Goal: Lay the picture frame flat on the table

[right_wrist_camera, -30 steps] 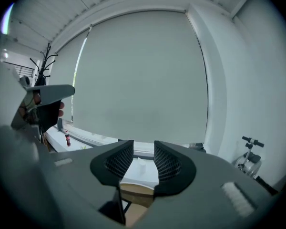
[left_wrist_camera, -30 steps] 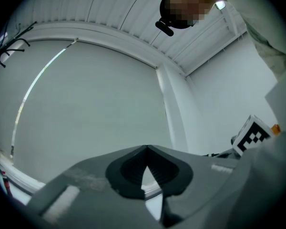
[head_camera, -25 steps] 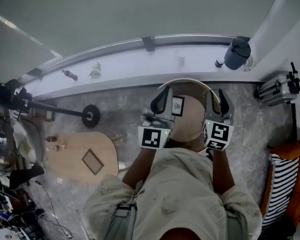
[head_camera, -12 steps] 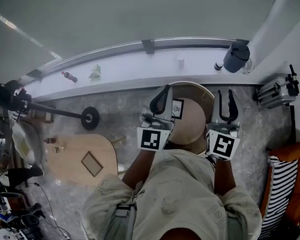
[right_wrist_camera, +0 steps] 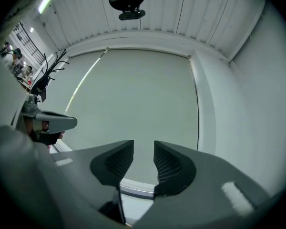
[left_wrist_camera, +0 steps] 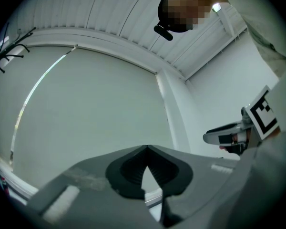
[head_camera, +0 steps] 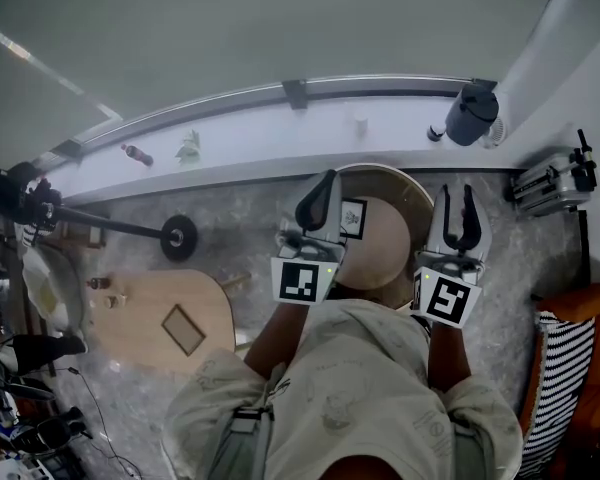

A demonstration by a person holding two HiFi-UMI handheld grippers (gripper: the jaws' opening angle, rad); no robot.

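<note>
1. Picture frame [head_camera: 353, 218]: small, dark-edged with a pale mat, on the round wooden table [head_camera: 385, 258] near its left side. Its face shows in the head view; whether it stands tilted or lies flat cannot be told.
2. Left gripper [head_camera: 325, 183]: raised just left of the frame, pointing away from the person. In the left gripper view [left_wrist_camera: 146, 147] its two jaw tips meet with nothing between them. Contact with the frame cannot be told.
3. Right gripper [head_camera: 457, 203]: over the table's right edge, well apart from the frame. In the right gripper view [right_wrist_camera: 143, 151] the jaws stand apart, and only the pale wall shows through the gap.
4. Surroundings: a second wooden table [head_camera: 160, 313] on the floor at left, and a dark cylindrical object [head_camera: 473, 113] on the white ledge [head_camera: 270, 128] beyond.
</note>
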